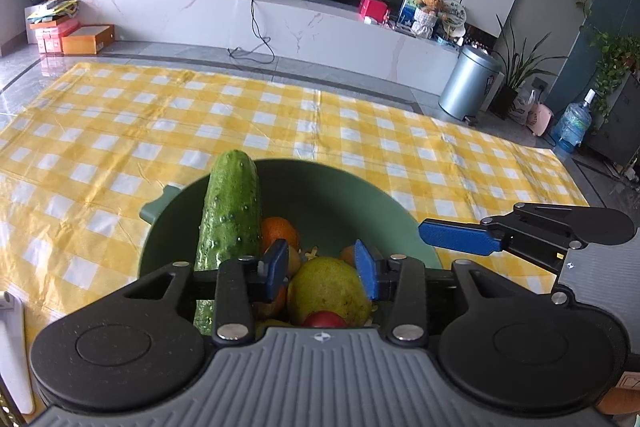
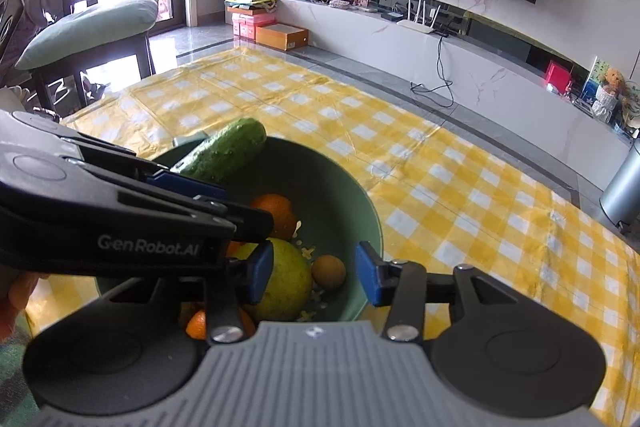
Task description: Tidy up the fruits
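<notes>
L gripper (image 1: 322, 269): jaws part open, nothing held; pear (image 1: 328, 289) just below gap, untouched. R gripper (image 2: 314, 277): jaws part open, empty; small round fruit (image 2: 329, 271) in gap, lower down.
Pear: prob heavy, firm, smooth; take across belly.
Orange (image 1: 278, 231) beyond L jaw: firm, grippy.
Cucumber (image 1: 232, 215) left of jaws, leaning on bowl (image 1: 340, 187) rim: stiff, bumpy; grab mid-length.

Left tongs (image 1: 322, 269) and right tongs (image 2: 314, 277) side by side, both parted, empty.
</notes>
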Motion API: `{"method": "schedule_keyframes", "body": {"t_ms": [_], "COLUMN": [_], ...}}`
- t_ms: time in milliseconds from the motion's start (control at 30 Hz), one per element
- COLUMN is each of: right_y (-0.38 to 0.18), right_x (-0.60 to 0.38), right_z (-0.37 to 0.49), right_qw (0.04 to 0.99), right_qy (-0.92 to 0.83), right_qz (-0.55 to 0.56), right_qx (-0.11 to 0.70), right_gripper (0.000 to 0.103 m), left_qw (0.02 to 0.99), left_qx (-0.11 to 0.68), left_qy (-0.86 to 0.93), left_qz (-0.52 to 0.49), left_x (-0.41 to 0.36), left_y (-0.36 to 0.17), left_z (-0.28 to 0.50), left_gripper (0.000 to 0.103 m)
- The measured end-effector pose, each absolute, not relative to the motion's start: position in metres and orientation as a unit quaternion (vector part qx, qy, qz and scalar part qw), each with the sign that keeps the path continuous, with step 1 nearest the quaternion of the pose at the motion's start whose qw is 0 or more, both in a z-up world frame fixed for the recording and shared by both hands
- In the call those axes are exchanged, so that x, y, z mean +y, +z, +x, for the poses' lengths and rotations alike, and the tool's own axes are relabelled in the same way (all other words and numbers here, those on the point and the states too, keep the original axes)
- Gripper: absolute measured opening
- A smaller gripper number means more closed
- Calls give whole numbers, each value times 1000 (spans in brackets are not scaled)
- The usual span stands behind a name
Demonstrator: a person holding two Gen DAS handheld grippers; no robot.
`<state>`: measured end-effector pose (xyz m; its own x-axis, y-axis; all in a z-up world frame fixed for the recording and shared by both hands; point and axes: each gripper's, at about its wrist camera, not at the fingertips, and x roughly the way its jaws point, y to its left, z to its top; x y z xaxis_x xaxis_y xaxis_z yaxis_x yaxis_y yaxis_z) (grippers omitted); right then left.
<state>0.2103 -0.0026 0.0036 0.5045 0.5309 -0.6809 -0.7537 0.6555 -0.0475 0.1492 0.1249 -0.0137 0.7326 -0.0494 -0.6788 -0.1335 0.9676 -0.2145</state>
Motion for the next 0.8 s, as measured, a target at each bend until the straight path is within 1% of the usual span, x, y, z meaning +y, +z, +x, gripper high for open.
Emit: {"method": "schedule_keyframes", "body": {"t_ms": [67, 133, 200, 333, 433, 500, 600, 733, 800], "right_y": [11, 19, 28, 46, 60, 68, 80, 91, 94], "right_x": [-6, -10, -16, -32, -47, -58, -75, -96, -108], "right_z": [207, 203, 198, 187, 175, 164, 147, 123, 111], "right_qw": [855, 861, 866, 880, 891, 898, 908, 921, 925], "right_qy": [374, 367, 362, 344, 332, 328, 321, 309, 302], "right_qz": [-169, -167, -160, -141, -118, -102, -80, -53, -35], "right_qx": [318, 311, 304, 295, 284, 273, 256, 232, 226], "right_gripper": [49, 59, 63, 74, 83, 86, 93, 98, 99], "left_qw": [926, 928, 930, 941, 949, 954, 960, 967, 970], "left_qx": [356, 351, 347, 320, 298, 286, 267, 245, 237], "left_qy": [26, 29, 31, 35, 34, 34, 30, 28, 32], "left_qz": [-122, -121, -120, -105, -95, -86, -74, -63, -50], "left_x": [124, 124, 124, 119, 114, 110, 103, 96, 90], "left_y": [-8, -1, 6, 23, 36, 45, 56, 65, 66], "left_z": [145, 141, 136, 120, 107, 97, 83, 65, 57], "left_gripper": [54, 61, 63, 73, 73, 73, 73, 74, 74]}}
